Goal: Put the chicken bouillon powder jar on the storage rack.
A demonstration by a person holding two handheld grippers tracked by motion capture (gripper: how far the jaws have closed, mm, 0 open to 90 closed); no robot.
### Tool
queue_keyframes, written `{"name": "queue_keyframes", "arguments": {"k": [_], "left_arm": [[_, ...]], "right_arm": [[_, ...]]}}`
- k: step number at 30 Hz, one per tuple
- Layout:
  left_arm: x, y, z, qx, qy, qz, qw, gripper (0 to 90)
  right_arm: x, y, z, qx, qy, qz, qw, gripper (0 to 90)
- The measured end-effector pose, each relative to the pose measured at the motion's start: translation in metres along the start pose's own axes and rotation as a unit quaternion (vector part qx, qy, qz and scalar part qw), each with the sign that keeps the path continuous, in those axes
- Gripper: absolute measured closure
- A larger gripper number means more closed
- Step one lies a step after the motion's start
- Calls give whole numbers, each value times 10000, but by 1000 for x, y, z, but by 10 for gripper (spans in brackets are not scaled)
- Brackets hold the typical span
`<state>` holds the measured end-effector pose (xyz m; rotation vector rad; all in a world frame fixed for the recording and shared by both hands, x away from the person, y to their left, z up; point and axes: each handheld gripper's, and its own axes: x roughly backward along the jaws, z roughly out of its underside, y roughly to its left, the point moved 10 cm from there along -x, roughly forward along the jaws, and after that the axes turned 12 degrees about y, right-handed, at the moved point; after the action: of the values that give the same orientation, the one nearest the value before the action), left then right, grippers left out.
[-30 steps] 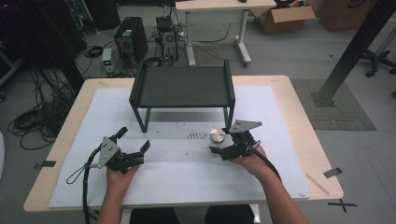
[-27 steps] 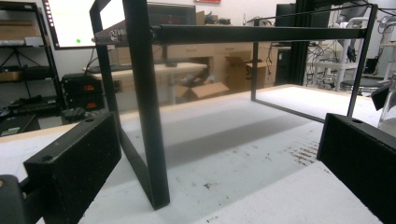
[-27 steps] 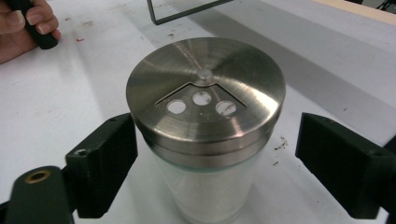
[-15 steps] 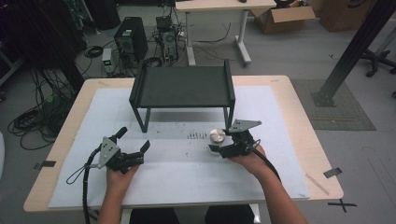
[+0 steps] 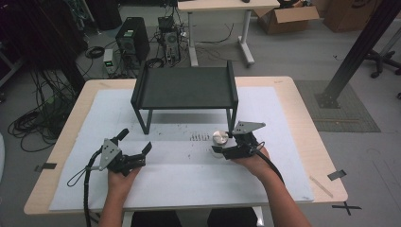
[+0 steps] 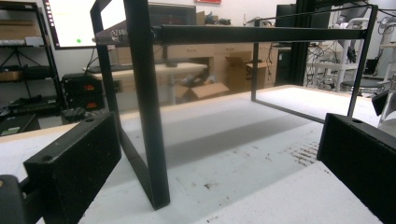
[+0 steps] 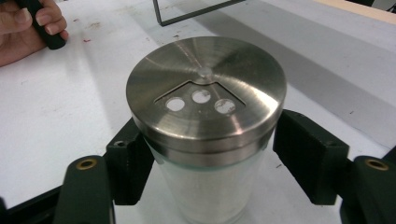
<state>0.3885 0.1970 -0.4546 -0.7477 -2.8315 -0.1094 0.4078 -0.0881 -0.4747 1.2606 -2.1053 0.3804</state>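
Here, from the high view, the salt shaker (image 5: pixel 219 138) stands upright on the white mat just before the black shelf stand (image 5: pixel 184 89), by its right front leg. The right gripper (image 5: pixel 218 152) brackets it, likely to lift it.

In the left gripper view, the jaws are spread, empty, facing the stand's leg (image 6: pixel 148 107).

The right gripper view shows jaws flanking the shaker's glass below its steel lid (image 7: pixel 205 93); whether they pinch it, I cannot tell.

The hand-held gripper (image 6: pixel 219 154) rests wide open — a black stand leg (image 6: pixel 147 102) rising between its jaws.
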Motion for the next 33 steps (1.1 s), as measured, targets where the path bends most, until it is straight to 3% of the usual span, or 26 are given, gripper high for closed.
{"name": "queue_keyframes", "arguments": {"k": [12,26,33], "left_arm": [[0,0,0,5,0,2,10000,2],[0,0,0,17,2,5,10000,2],[0,0,0,8,-2,0,10000,2]], "right_arm": [[1,4,0,141,-46,-84,9999,411],[1,7,-1,426,-38,117,9990,430],[2,7,-1,445,-9,177,9989,429]]}}
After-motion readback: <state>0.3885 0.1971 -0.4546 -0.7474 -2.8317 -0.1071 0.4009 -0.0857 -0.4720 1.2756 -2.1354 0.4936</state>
